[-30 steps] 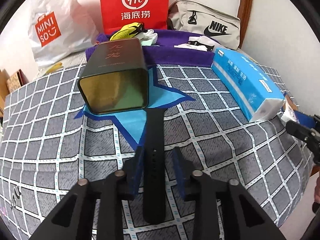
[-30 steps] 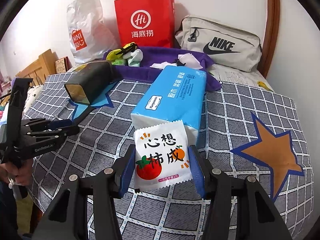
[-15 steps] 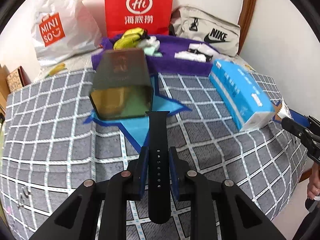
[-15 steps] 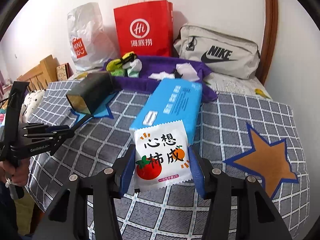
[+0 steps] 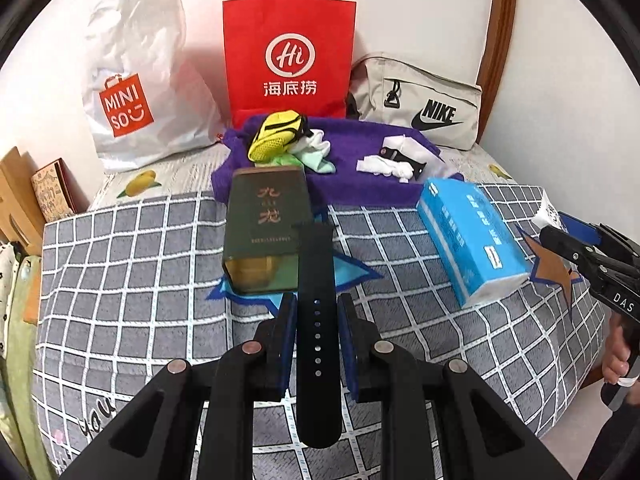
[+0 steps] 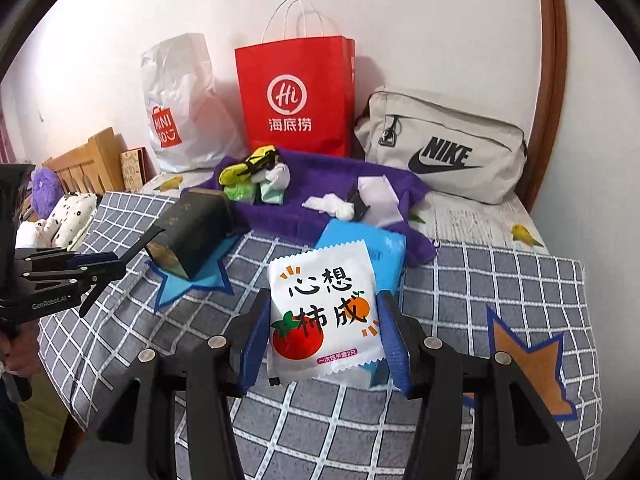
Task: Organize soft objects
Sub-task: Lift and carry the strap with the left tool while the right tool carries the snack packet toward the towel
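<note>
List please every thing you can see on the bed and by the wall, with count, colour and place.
watch strap: 1, black, held in left tongs
glove packet: 1, white, held in right tongs
tissue pack: 1, blue, on grid cover
tin box: 1, dark green, lying on blue star
grid cover: 1, grey and white, on bed
purple towel: 1, behind tin, holds small cloth items
paper bag: 1, red, at wall
plastic bag: 1, white, left of red bag
Nike bag: 1, beige, right of red bag
left tongs: shut on strap
right tongs: shut on packet
</note>
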